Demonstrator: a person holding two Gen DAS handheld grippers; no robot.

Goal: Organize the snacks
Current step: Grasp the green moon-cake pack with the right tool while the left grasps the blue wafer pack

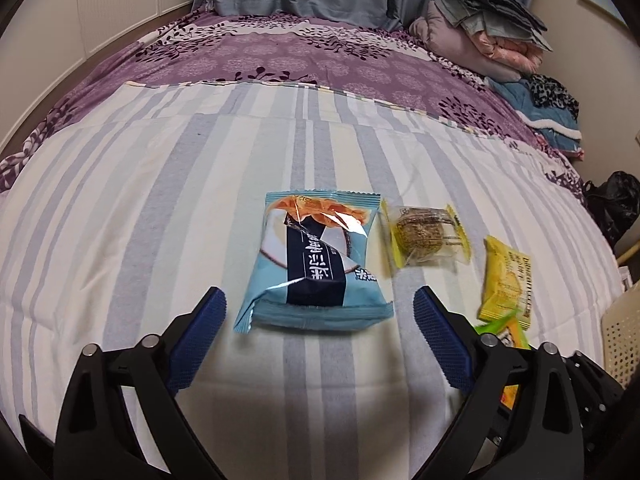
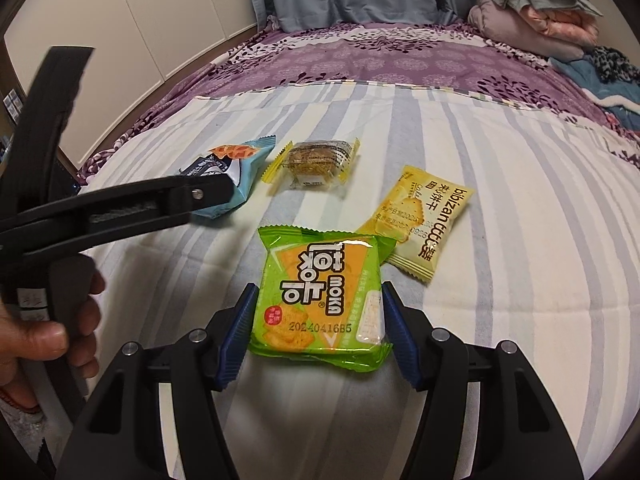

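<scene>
A light blue snack packet [image 1: 314,264] lies on the striped bed cover, just ahead of my open left gripper [image 1: 318,300], whose blue pads sit to either side of its near end without touching. A clear yellow-edged cookie packet [image 1: 424,236] and a yellow cracker packet [image 1: 508,276] lie to its right. In the right wrist view my right gripper [image 2: 318,300] is shut on a green cracker packet [image 2: 320,300], pads pressing both its sides. Beyond it lie the yellow cracker packet [image 2: 420,220], the cookie packet [image 2: 314,164] and the blue packet [image 2: 236,176].
The striped cover [image 1: 160,200] lies over a purple floral bedspread [image 1: 280,56]. Folded bedding [image 1: 488,28] is stacked at the far right. A cream perforated basket [image 1: 622,332] stands at the right bed edge. The left gripper's arm [image 2: 120,200] crosses the right view's left side.
</scene>
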